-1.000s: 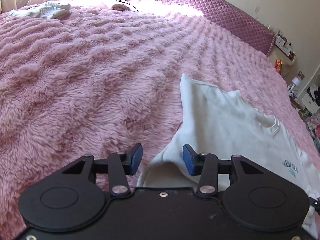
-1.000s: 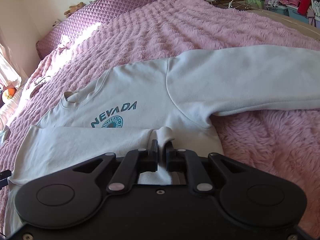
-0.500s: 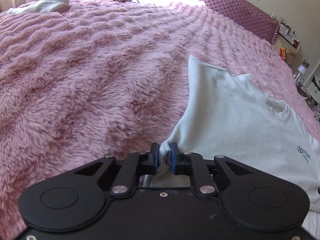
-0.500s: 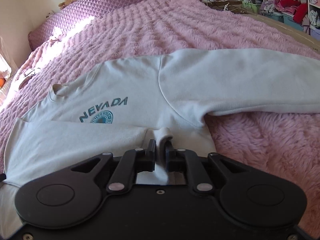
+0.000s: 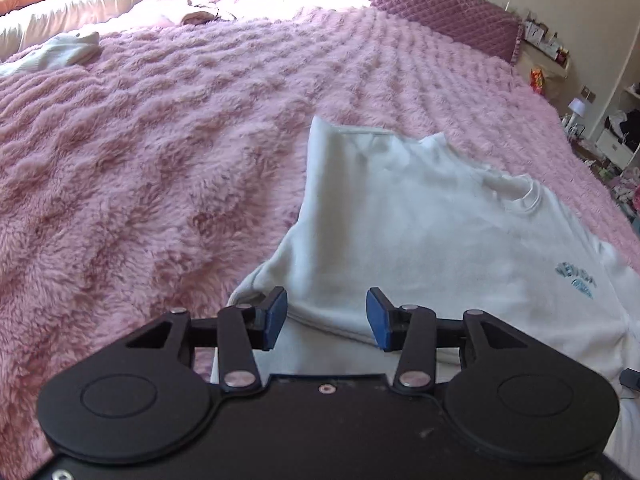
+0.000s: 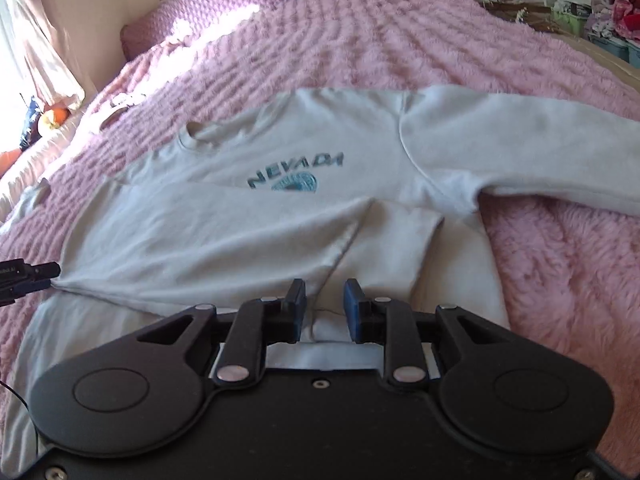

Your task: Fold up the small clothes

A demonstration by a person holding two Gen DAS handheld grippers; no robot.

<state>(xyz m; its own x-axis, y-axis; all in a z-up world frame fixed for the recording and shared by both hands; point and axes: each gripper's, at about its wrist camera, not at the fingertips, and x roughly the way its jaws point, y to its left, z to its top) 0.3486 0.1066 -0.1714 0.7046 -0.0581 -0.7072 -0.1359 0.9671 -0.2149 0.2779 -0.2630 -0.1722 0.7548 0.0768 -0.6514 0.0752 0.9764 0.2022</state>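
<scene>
Printed in teal capitals across the chest of the pale sweatshirt (image 6: 304,208): "NEVADA" (image 6: 296,170), clear in the right wrist view. Below it a round teal emblem (image 6: 294,183), partly covered by the folded sleeve, lettering too small to read. In the left wrist view, same print (image 5: 576,278) blurred, unreadable.

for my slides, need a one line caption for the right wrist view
Right gripper, jaws just opened, above a white Nevada sweatshirt with one sleeve folded across, on a pink fluffy bedspread.
</scene>
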